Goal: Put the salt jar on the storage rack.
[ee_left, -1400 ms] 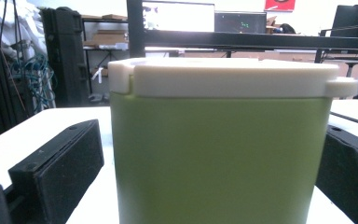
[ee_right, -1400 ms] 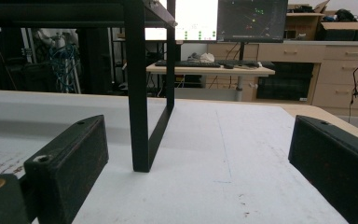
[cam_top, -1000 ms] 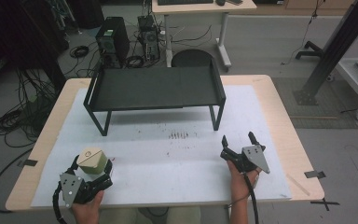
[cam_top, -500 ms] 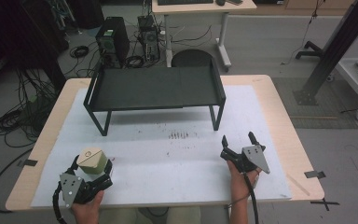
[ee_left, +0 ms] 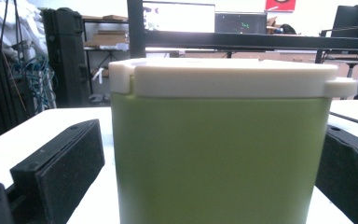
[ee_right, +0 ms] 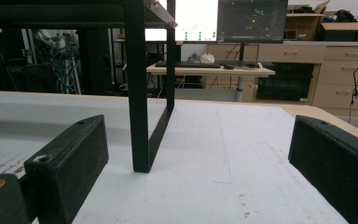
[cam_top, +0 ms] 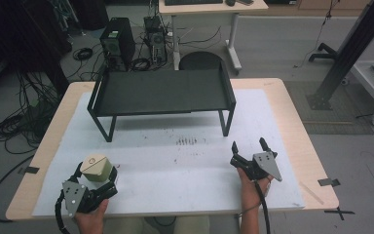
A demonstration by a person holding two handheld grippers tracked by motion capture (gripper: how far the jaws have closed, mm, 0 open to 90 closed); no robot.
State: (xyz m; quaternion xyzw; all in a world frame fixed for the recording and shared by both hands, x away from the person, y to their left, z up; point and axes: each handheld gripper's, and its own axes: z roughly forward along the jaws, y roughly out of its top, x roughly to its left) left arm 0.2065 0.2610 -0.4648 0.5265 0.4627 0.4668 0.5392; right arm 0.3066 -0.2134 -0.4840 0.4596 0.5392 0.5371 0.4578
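Observation:
A green container with a white lid (cam_top: 96, 167) stands upright on the white mat near the table's front left. My left gripper (cam_top: 96, 171) is open, one jaw on each side of it; in the left gripper view the container (ee_left: 219, 154) stands close between the wide-spread jaws, and I cannot tell whether they touch it. My right gripper (cam_top: 248, 146) rests low at the front right, open, nothing between its jaws. In the right gripper view the right gripper (ee_right: 198, 154) faces a leg of the black tray stand (ee_right: 140, 93).
A black raised tray on legs (cam_top: 160, 112) stands across the far half of the table, nothing on it. The white mat (cam_top: 185, 165) covers the wooden tabletop, with small dark marks at its middle. Cables, computers and a desk lie beyond the far edge.

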